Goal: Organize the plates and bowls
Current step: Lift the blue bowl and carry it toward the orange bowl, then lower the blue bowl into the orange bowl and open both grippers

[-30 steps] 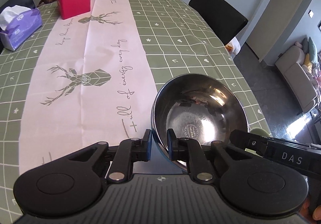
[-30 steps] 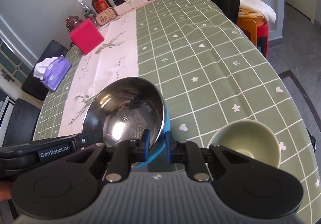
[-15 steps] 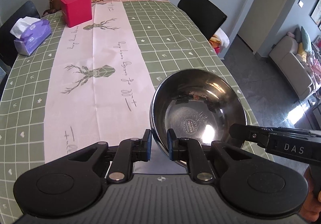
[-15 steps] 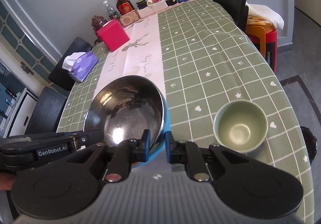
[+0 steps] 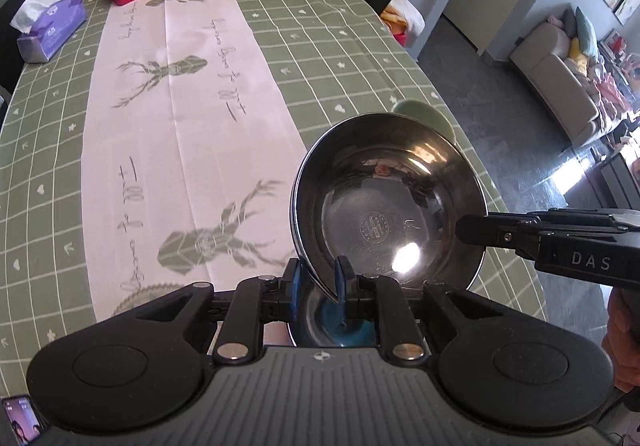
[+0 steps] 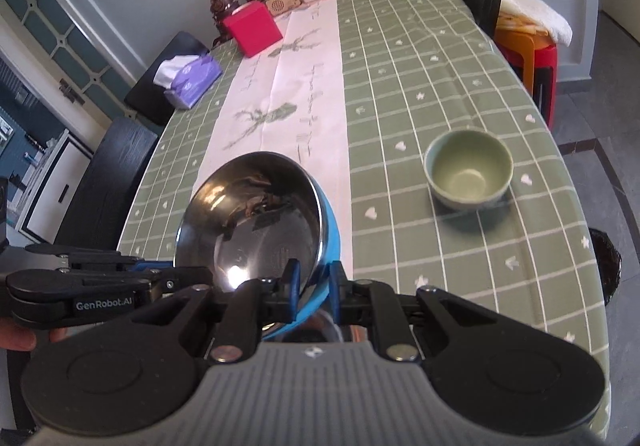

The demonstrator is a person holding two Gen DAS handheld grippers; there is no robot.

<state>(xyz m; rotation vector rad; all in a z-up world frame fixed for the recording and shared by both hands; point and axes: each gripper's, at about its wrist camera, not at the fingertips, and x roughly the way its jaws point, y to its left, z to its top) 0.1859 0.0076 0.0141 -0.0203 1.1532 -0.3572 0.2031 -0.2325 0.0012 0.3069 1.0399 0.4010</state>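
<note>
steel bowl [image 6: 256,222] pinched by tongs [image 6: 314,278], green bowl [image 6: 468,170]

Each claw is black plastic with two round side housings, a ribbed grey centre plate and silver pivot screws. The left claw [image 5: 316,286] carries blue finger pads [image 5: 295,286]. The right claw [image 6: 313,288] has the same build. White lettering marks the side bodies: "DAS" at right, "GenRobot.AI" at lower left.

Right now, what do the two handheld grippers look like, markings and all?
Both are matte black with grey ribbed bodies, round side discs and silver pivot screws. The left gripper has blue finger pads and white "GenRobot.AI" lettering on its side. The right gripper also has blue pads and reads "DAS".
</note>
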